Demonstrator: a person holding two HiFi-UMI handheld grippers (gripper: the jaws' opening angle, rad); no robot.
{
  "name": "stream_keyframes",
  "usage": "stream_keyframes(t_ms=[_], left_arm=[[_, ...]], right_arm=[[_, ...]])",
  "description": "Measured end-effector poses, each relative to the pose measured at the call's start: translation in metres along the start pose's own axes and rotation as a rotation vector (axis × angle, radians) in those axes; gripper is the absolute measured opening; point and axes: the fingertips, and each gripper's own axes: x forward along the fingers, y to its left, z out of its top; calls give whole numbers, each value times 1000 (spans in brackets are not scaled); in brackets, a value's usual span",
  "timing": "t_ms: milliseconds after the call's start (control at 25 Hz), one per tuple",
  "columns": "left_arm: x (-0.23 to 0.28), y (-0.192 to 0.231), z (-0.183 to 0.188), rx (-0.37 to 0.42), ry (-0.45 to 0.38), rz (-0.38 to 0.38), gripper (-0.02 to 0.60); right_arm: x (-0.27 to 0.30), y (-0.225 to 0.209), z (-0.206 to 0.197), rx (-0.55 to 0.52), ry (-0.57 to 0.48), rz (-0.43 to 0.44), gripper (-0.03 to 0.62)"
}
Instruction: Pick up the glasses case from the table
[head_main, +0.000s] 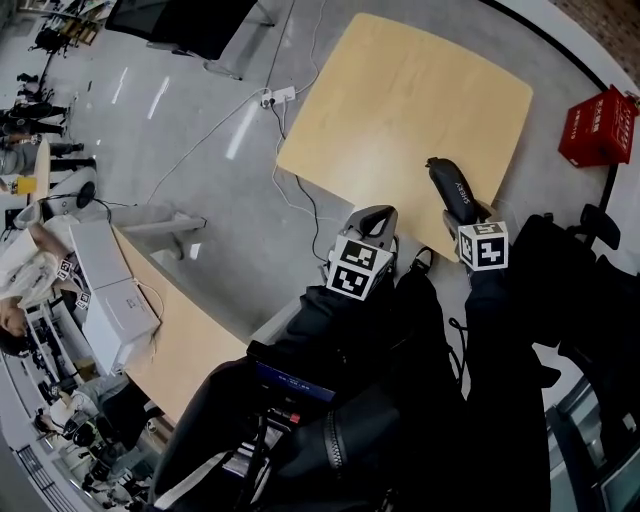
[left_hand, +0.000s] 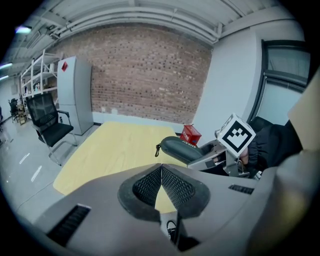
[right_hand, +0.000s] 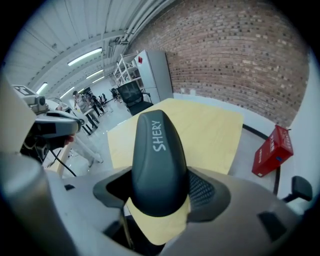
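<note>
The left gripper (left_hand: 161, 186) is closest to the body, with its two ribbed black pads (left_hand: 147, 186) pressed together along a single seam and nothing between them. Just beside it, the right gripper (right_hand: 161, 192) is clamped on the glasses case (right_hand: 157, 160). Its jaws are spread to the case's width, and a textured pad presses each flank of the case's rear end. The case is a dark, rounded hard shell printed with SHERY in pale letters, and it sticks forward out of the jaws. In the left gripper view it appears lifted clear of the top, roughly level, with a small clip (left_hand: 158, 149) hanging from its far tip. In the head view it hangs over the near edge of the light wooden table (head_main: 400, 110). Beyond the table, a red crate (head_main: 598, 125) stands on the grey floor (head_main: 200, 120). Farther off, a black office chair (left_hand: 47, 120) and a tall grey cabinet (left_hand: 75, 95) stand before a brick wall (left_hand: 145, 75).
</note>
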Motion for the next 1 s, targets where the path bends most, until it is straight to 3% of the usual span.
stream_keyframes(t_ms=[360,1000], left_arm=[[-8,-6,54,34,-89,-1,0],[-82,-44,205,144,-414,-15,0]], right_arm=[[-71,9,65,-37,-214,-32,331],[-263,53,173,-105,-731,-76,331]])
